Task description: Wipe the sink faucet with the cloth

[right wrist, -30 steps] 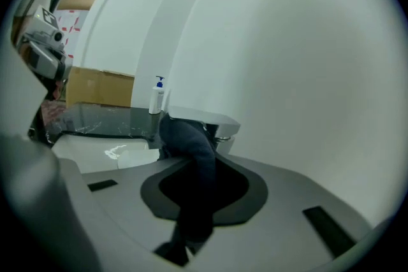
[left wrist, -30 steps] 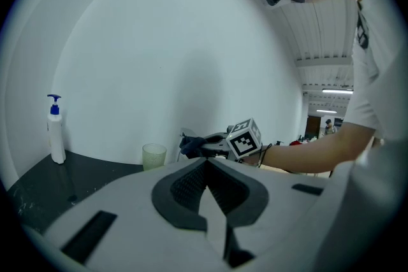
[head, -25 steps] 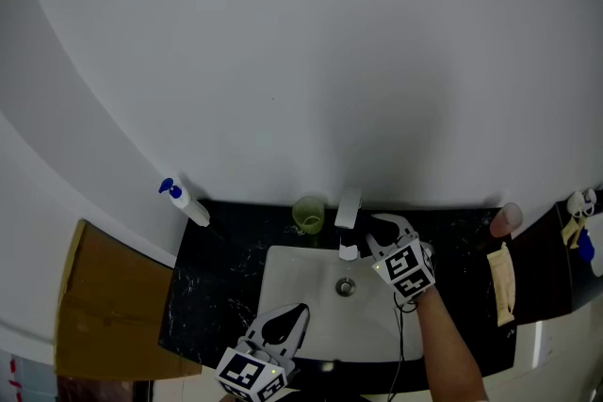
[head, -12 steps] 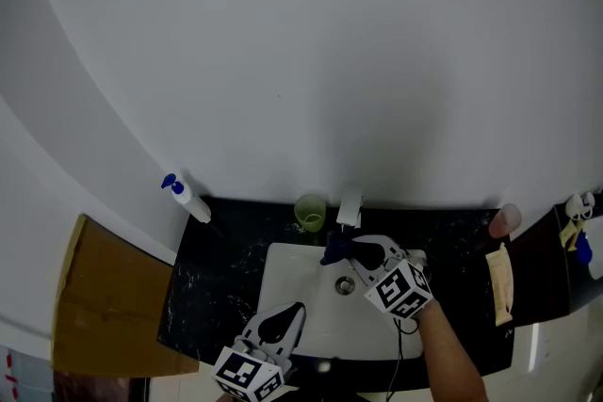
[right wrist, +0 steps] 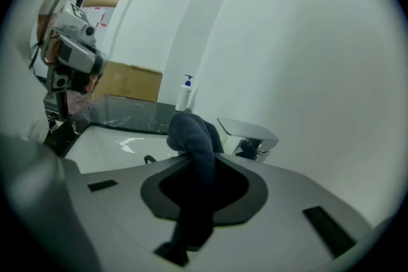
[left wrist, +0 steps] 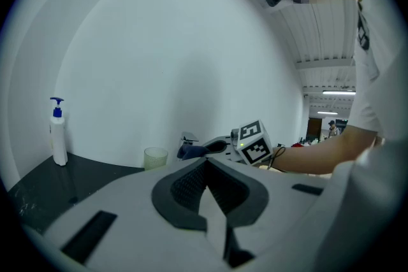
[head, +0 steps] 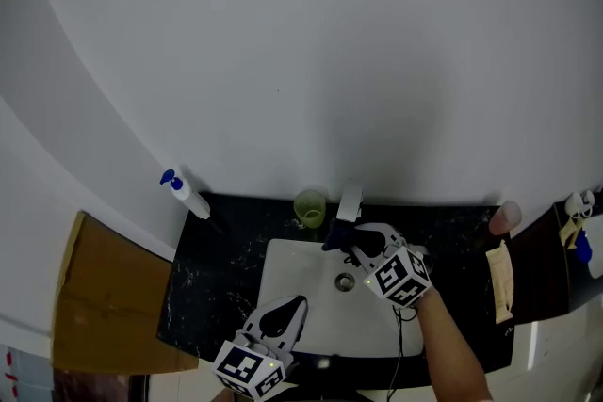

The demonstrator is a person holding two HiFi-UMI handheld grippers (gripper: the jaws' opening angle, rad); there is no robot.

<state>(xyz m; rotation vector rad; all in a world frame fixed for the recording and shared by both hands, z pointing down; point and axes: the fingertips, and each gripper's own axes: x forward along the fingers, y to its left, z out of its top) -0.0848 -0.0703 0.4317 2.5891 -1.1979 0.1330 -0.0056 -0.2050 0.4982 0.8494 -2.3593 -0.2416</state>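
The chrome faucet stands at the back of the white sink. My right gripper is shut on a dark blue cloth, which bunches out past its tips just in front of and below the spout. In the right gripper view the cloth hangs between the jaws, left of the faucet. My left gripper hovers over the sink's front edge, shut and with nothing in it. From the left gripper view I see the cloth right against the faucet.
A black countertop surrounds the sink. A blue-topped pump bottle stands at the back left and a green cup sits left of the faucet. A cardboard box lies far left. The drain sits mid-basin.
My right gripper has swung left from the faucet's right side to just in front of the spout, rolling as it went, so the cloth now shows. The left gripper has stayed put.
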